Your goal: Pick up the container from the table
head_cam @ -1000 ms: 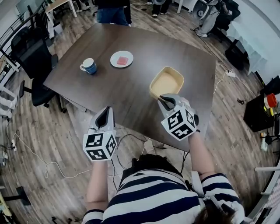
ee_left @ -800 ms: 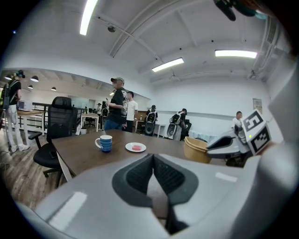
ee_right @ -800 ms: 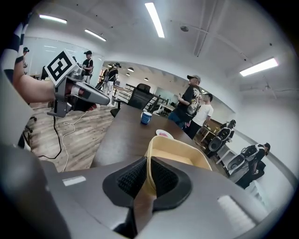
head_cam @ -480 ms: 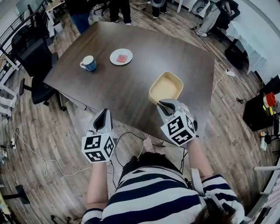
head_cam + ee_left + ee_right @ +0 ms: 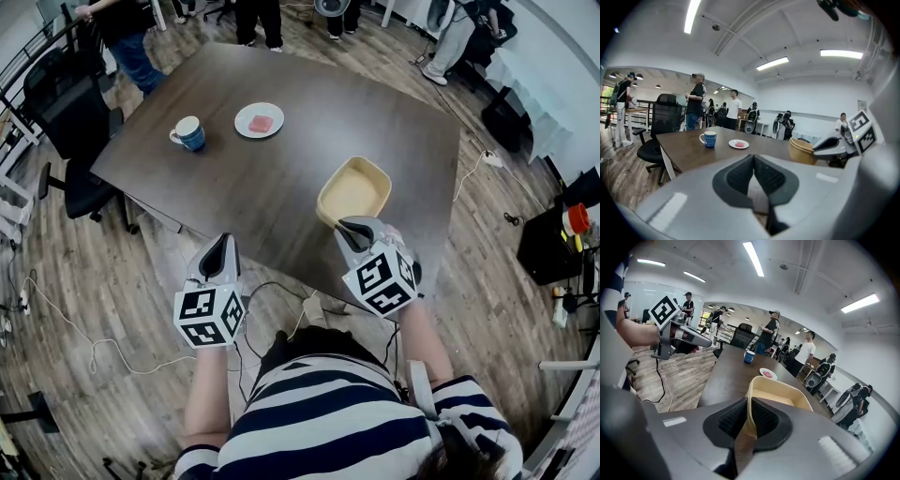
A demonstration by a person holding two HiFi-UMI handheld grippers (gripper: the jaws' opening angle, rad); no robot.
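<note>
The container point(image 5: 354, 192) is a shallow beige tub, empty, near the table's point(image 5: 281, 178) front right edge. My right gripper point(image 5: 349, 225) is shut on its near wall, one pad inside the rim and one outside. In the right gripper view the thin wall of the container point(image 5: 780, 397) runs between the pads of the right gripper point(image 5: 746, 416). My left gripper point(image 5: 222, 246) hangs off the table's near edge over the floor, shut and empty. From the left gripper view, the container point(image 5: 802, 151) shows at the right with the right gripper point(image 5: 834, 143) against it.
A blue striped cup point(image 5: 190, 137) and a white plate point(image 5: 260, 120) with a pink piece on it sit at the table's far left. A black office chair point(image 5: 66, 122) stands left of the table. Cables lie on the wood floor, and people stand beyond the far edge.
The right gripper has drawn the container a little closer to the table's near edge. The left gripper has kept still. People at the far side have walked off to the left.
</note>
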